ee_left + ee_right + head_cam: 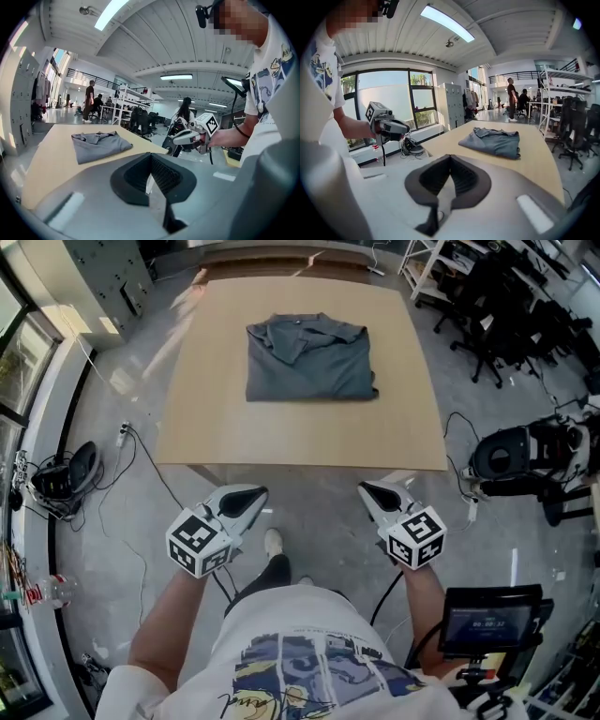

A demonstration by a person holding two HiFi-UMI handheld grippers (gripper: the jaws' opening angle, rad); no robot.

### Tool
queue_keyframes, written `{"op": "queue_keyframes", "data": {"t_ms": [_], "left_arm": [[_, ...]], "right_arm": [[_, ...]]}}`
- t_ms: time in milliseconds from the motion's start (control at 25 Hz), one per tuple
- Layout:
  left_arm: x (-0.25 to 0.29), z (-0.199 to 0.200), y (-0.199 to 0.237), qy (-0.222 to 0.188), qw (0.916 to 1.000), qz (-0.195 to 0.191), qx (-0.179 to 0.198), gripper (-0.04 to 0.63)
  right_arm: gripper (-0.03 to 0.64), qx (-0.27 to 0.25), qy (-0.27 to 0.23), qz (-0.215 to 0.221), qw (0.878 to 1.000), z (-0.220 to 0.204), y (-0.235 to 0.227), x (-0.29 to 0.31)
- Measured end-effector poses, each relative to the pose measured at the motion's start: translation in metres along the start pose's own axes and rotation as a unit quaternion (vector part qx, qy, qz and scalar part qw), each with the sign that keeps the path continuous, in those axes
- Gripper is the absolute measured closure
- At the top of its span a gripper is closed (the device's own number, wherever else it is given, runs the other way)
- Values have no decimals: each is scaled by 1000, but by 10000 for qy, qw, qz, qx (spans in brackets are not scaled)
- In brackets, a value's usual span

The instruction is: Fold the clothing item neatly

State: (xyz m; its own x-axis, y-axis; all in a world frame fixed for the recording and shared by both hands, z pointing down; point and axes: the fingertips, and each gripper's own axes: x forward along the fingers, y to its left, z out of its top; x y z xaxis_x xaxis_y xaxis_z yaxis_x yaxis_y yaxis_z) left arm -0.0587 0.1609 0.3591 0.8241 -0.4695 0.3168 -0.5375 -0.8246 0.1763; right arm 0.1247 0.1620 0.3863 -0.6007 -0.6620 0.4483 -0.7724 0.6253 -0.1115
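Observation:
A grey collared shirt (308, 359) lies folded into a neat rectangle in the middle of the wooden table (216, 427); it also shows as the grey shirt (97, 144) and the grey shirt (493, 140) in the two gripper views. Both grippers hang in front of the table's near edge, well short of the cloth. My left gripper (257, 494) is shut and empty, its jaws meeting at a point (150, 157). My right gripper (367, 489) is likewise shut with nothing in it (450, 159). Each gripper sees the other one beside it.
Black office chairs (502, 315) crowd the floor to the right of the table. A black device (506, 456) stands at right, cables and a dark helmet-like object (70, 474) at left. People stand far off in the left gripper view (89, 101).

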Motion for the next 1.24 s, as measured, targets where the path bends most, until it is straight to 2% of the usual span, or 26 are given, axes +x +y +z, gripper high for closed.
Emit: {"op": "queue_keyframes", "data": {"t_ms": [560, 960, 1240], "left_arm": [[-21, -12, -99, -82, 9999, 55, 30, 588], [-24, -12, -131, -121, 9998, -79, 135, 588], [-31, -12, -122, -170, 9997, 28, 178, 588]], "right_arm": [[614, -471, -235, 251, 9983, -22, 61, -87], [614, -611, -394, 254, 9970, -22, 76, -107], [614, -757, -423, 339, 9957, -17, 79, -93]]}}
